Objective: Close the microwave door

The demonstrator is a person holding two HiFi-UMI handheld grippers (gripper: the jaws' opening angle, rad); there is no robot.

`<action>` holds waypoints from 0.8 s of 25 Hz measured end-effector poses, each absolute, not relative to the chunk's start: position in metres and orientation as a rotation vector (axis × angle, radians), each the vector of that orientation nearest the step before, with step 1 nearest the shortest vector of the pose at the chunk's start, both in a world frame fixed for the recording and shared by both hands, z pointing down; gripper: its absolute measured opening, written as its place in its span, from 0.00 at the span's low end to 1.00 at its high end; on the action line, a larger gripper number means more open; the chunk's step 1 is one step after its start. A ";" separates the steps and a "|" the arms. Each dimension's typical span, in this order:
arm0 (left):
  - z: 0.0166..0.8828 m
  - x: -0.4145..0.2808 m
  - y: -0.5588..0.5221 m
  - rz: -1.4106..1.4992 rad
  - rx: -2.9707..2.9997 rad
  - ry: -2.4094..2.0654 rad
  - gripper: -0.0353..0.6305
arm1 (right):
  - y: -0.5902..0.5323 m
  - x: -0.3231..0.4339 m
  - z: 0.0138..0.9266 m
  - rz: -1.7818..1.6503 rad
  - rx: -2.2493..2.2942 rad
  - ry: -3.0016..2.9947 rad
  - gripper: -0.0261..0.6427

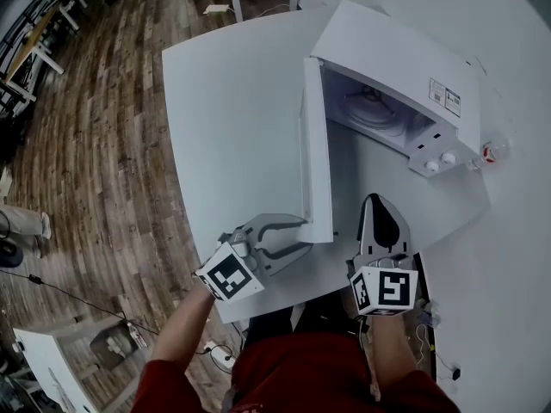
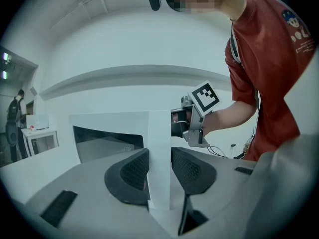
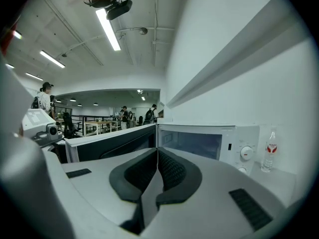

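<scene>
The door [image 1: 317, 157] hung open toward six o'clock from the microwave [image 1: 405, 67], its edge clamped in the left gripper [image 1: 297, 235]. The right gripper [image 1: 377, 209] was clenched and empty. A hard swing might slip that thin edge loose.

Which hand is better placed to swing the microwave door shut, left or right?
Left. The left gripper grips the free edge of the wide-open white microwave door in its jaws, so it could likely swing it shut. The right gripper hangs in front of the white microwave with jaws shut and empty.
</scene>
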State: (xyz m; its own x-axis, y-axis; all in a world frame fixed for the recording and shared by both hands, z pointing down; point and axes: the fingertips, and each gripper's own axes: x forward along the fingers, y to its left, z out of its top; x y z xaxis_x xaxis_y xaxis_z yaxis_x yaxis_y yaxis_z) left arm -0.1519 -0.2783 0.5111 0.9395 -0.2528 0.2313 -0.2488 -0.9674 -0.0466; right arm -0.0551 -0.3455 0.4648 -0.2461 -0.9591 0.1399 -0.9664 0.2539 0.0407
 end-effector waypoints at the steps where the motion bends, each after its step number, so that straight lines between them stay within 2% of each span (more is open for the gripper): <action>1: 0.511 -0.144 -0.278 -0.378 -3.072 0.411 0.29 | -0.345 -0.048 0.464 0.081 1.841 -2.371 0.07; 20: 0.506 -0.004 -0.312 -0.256 -2.992 0.819 0.28 | -0.346 0.095 0.459 0.094 2.003 -2.285 0.07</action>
State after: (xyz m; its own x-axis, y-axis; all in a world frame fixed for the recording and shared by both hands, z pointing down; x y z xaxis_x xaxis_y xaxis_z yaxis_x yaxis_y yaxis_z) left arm -0.0042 -0.3122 0.5059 0.8482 -0.5079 0.1504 -0.5031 -0.8613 -0.0715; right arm 0.0949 -0.3460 0.4592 -0.1289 -0.9847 0.1170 -0.9910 0.1322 0.0205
